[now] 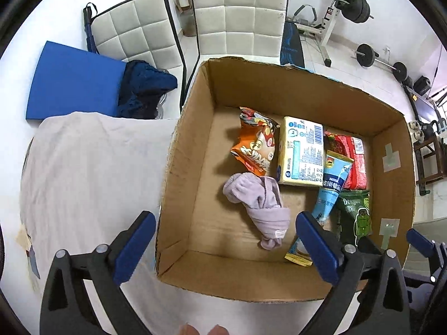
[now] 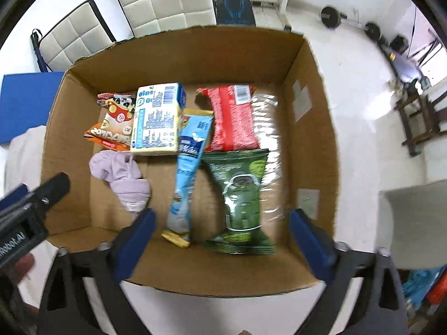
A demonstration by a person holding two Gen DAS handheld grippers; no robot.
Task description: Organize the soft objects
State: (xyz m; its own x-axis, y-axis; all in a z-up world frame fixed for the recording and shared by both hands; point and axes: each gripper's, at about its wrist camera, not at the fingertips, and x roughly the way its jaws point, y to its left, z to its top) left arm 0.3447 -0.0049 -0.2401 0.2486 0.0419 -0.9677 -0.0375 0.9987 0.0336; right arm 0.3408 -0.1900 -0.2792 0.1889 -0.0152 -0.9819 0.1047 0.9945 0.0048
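Both grippers [image 1: 225,240] [image 2: 222,237] agape above cardboard box [image 1: 184,150], lilac cloth [image 1: 259,209] inside

Legible markings, by item. Green snack bag [image 1: 354,215]: pale lettering near its top edge, beginning "De", the rest unclear in both views. Blue tube-shaped packet [image 1: 332,180]: a small brand line that appears to read "Nestlé"; further characters too small to read. Pale yellow carton [image 1: 301,153]: a barcode and dense fine print, illegible. Orange snack bag [image 1: 255,146]: large stylised characters, not readable. Black housing [image 2: 16,234] at the left edge of the right wrist view: white lettering ending "obot.AI", its start cut off.
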